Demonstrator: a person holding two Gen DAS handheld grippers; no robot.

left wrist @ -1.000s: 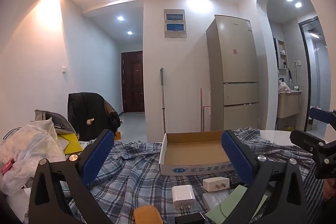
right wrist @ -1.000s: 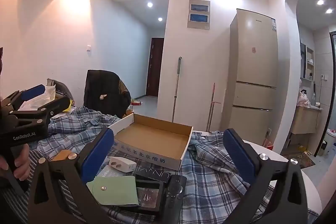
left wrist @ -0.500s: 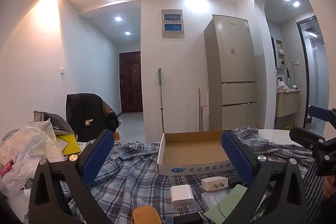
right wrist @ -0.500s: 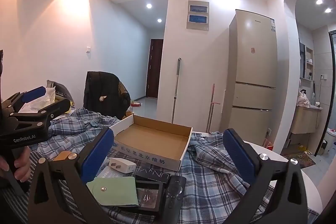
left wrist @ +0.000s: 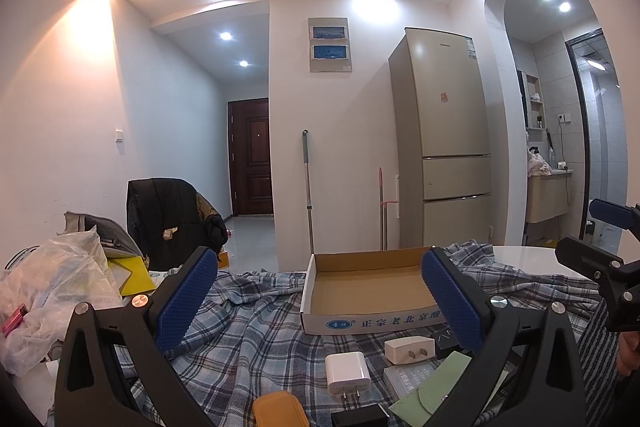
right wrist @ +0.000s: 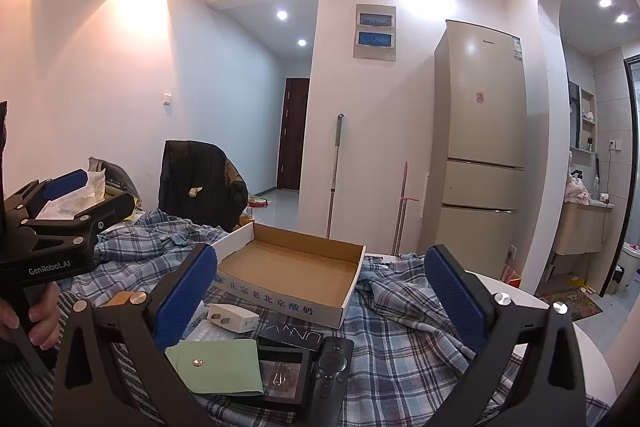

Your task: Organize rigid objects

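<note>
An empty shallow cardboard box (left wrist: pixel 370 291) (right wrist: pixel 292 269) lies on the plaid cloth. In front of it sit a white charger (left wrist: pixel 347 373), a cream plug adapter (left wrist: pixel 409 349) (right wrist: pixel 232 318), a green pouch (left wrist: pixel 434 387) (right wrist: pixel 218 365), an orange case (left wrist: pixel 280 409), a black remote (right wrist: pixel 330 371) and a black flat box (right wrist: pixel 290 337). My left gripper (left wrist: pixel 320 303) is open above these items with nothing between its fingers. My right gripper (right wrist: pixel 320 301) is open too, above the pouch and remote. Each gripper also shows at the edge of the other's view.
A white round table (right wrist: pixel 560 351) carries the plaid cloth (left wrist: pixel 248 331). A plastic bag pile (left wrist: pixel 52 291) lies at left, a chair with a black jacket (left wrist: pixel 168 219) behind. A fridge (right wrist: pixel 480 147) and mop (left wrist: pixel 307 187) stand by the far wall.
Both views have shifted only slightly; the left wrist view rose a little. No item has moved and both grippers stay open.
</note>
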